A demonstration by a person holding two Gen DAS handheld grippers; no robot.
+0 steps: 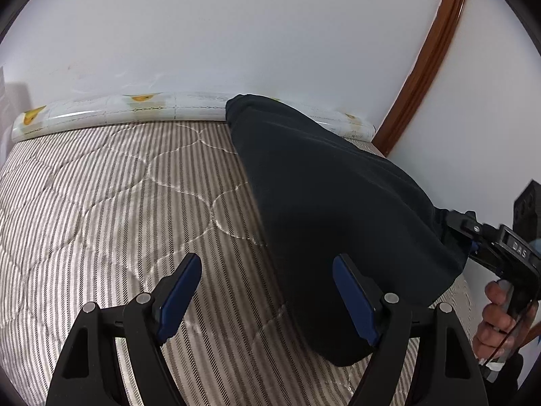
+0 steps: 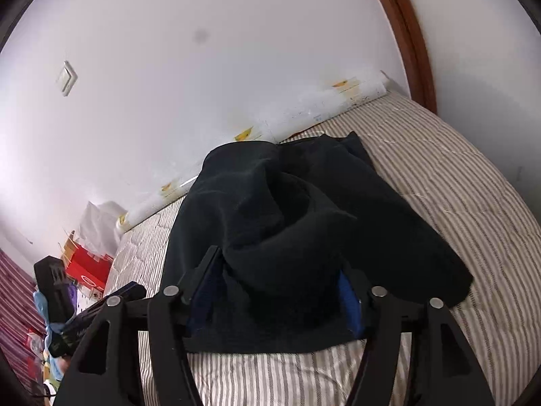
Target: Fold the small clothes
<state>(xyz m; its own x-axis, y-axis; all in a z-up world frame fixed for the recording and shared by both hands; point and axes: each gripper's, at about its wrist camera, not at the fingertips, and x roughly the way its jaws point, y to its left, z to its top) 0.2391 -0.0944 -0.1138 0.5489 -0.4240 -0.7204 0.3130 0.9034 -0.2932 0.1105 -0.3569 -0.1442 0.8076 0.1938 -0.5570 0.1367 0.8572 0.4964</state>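
Note:
A black garment [image 1: 321, 186] lies bunched on the striped mattress [image 1: 101, 203], reaching from the wall toward me. My left gripper [image 1: 267, 258] is open above the mattress at the garment's left edge, with nothing clamped. In the left wrist view, my right gripper [image 1: 473, 233] pokes into the garment's right side, with a hand [image 1: 500, 321] on its handle. In the right wrist view the garment [image 2: 287, 203] humps up in folds. A fold sits loosely between the wide jaws of the right gripper [image 2: 280, 258], and both blue pads [image 2: 350, 301] show.
A roll of tile-patterned sheet [image 1: 118, 111] lies along the white wall at the far edge of the mattress. A curved wooden frame [image 2: 405, 34] rises at the right. Beyond the mattress's left end are a red box [image 2: 88, 270], white bags and other clutter.

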